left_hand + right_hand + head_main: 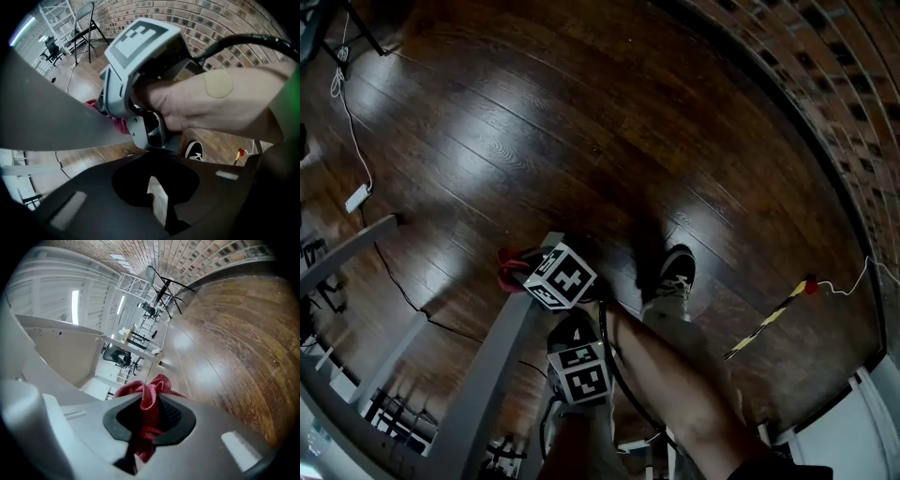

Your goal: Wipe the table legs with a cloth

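In the head view a grey table leg [502,356] slants up from the bottom edge. At its upper end a red cloth [510,267] lies against it, and my right gripper [530,272] is shut on that cloth. The right gripper view shows the cloth [149,401] bunched between the jaws of the right gripper [147,411]. My left gripper [577,337] is just behind the right one, beside the leg. Its own view looks at the hand-held right gripper [117,117], the cloth [118,124] and the leg [51,117]. The left gripper [154,190] is shut, with nothing in it.
Dark wooden floor [581,122] spreads ahead, bounded by a brick wall [825,84] on the right. My shoe [675,272] stands beside the leg. A black cable [398,281], a white adapter [356,197] and a yellow-black striped stick [764,323] lie on the floor. Another grey bar [347,248] is at the left.
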A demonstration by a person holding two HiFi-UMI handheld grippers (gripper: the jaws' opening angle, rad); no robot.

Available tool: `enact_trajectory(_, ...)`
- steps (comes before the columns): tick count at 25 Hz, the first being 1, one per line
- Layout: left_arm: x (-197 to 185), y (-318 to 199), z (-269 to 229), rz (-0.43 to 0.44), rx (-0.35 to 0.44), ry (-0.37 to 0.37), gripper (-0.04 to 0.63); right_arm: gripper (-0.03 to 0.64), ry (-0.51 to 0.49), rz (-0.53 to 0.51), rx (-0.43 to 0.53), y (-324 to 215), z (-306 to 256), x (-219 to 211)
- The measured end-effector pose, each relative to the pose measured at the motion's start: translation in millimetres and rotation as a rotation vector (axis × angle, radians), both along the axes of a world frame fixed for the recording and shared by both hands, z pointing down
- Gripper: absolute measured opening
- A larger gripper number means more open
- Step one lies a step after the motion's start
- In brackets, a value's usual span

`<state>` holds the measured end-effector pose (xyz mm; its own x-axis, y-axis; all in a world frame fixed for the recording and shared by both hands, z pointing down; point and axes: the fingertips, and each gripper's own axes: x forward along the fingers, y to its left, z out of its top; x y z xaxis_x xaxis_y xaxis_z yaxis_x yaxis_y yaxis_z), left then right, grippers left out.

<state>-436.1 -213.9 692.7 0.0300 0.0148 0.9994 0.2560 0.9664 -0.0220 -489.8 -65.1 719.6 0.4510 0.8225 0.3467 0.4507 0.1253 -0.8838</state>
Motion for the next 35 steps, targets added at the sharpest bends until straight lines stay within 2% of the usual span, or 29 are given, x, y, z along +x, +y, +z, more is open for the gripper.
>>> enact_trajectory(7,-2.6,-3.1,-81.3,-0.025,-0.027,-0.053,0.002,0.040,0.006,-0.037,-0.114,-2.5,-135.3,-4.3)
enact_trajectory(12,30.5,-8.2,-125.5,-0.103,-0.039,-0.067,0.002,0.040,-0.001,-0.039,-0.188,-6.4,-219.3,-6.2)
enact_trajectory(18,66.3,-33.0,-158.0,-0.127,0.001,-0.067,0.002,0.040,-0.008,0.017,-0.309,-15.7,-318.2,-11.8)
enact_trajectory(22,68.8,-43.9,-172.7,-0.123,0.001,-0.097,0.002,0.040,-0.002,0.090,-0.403,-28.6,-377.1,-18.6)
enact_trajectory(26,65.8,-40.6,-185.9,-0.155,-0.029,-0.139,0.002,0.041,0.003,0.186,-0.468,-47.9,-411.8,-28.0)
enact_trajectory(30,80.8,-29.1,-207.8,-0.174,-0.086,-0.156,0.001,0.040,0.056,0.296,-0.456,-67.1,-427.8,-27.3)
enact_trajectory(35,107.0,-7.9,-238.1,-0.152,-0.176,-0.192,0.000,0.040,0.170,0.519,-0.422,-83.6,-429.5,-28.5)
